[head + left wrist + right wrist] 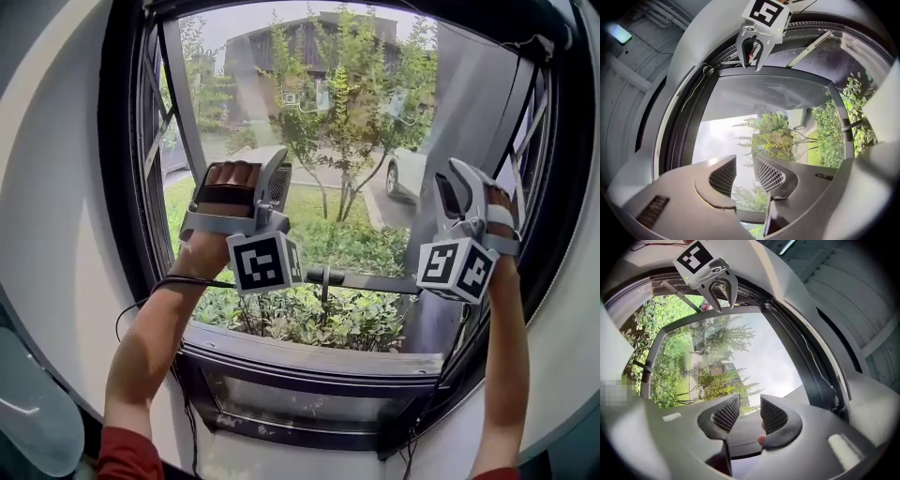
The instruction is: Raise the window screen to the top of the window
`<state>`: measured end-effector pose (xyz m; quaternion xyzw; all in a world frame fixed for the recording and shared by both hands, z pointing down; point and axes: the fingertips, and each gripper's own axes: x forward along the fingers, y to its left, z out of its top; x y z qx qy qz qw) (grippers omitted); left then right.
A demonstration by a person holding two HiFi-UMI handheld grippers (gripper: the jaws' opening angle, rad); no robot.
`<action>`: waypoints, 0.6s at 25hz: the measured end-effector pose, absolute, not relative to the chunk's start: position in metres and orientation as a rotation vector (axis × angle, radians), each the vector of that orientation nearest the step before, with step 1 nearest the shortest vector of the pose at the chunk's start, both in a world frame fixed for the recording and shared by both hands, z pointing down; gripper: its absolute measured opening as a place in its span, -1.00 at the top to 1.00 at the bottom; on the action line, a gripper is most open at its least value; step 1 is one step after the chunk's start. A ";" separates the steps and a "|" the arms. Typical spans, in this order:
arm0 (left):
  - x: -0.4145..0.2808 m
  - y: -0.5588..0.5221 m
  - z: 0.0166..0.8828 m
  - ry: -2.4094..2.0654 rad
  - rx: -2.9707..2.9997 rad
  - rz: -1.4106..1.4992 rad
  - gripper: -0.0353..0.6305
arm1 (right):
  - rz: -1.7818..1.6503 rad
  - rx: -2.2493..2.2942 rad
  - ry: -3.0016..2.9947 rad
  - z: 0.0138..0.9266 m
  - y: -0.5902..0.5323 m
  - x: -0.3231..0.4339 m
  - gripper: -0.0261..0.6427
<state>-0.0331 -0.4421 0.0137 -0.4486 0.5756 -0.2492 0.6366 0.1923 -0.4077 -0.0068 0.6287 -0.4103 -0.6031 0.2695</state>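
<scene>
The dark-framed window [309,370] fills the head view, with trees and a house sharp through it. No screen mesh shows across the opening, and I cannot tell where the screen sits. My left gripper [269,173] is held up before the left half of the glass, tilted upward. The jaws of the left gripper [745,161] stand apart with only sky and leaves between them. My right gripper [457,187] is at the same height near the right jamb. In its own view the right gripper [750,401] is open and holds nothing. Neither gripper touches the frame.
A dark horizontal bar with a knob [361,279] crosses the lower opening between the hands. A grey slanted pane [473,122] stands at the right. A black cable [141,305] hangs at the left jamb. White wall [56,234] surrounds the window, and shrubs [309,319] grow outside.
</scene>
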 end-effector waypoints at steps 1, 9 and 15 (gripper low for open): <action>-0.035 -0.444 0.020 1.319 -1.040 -0.569 0.57 | -1.608 1.695 -1.125 0.002 -0.410 0.194 0.49; -0.048 -0.447 0.075 1.353 -1.181 -0.564 0.57 | -1.519 1.674 -1.233 0.072 -0.417 0.196 0.49; -0.048 -0.442 0.129 1.371 -1.352 -0.525 0.57 | -1.452 1.691 -1.378 0.127 -0.407 0.187 0.49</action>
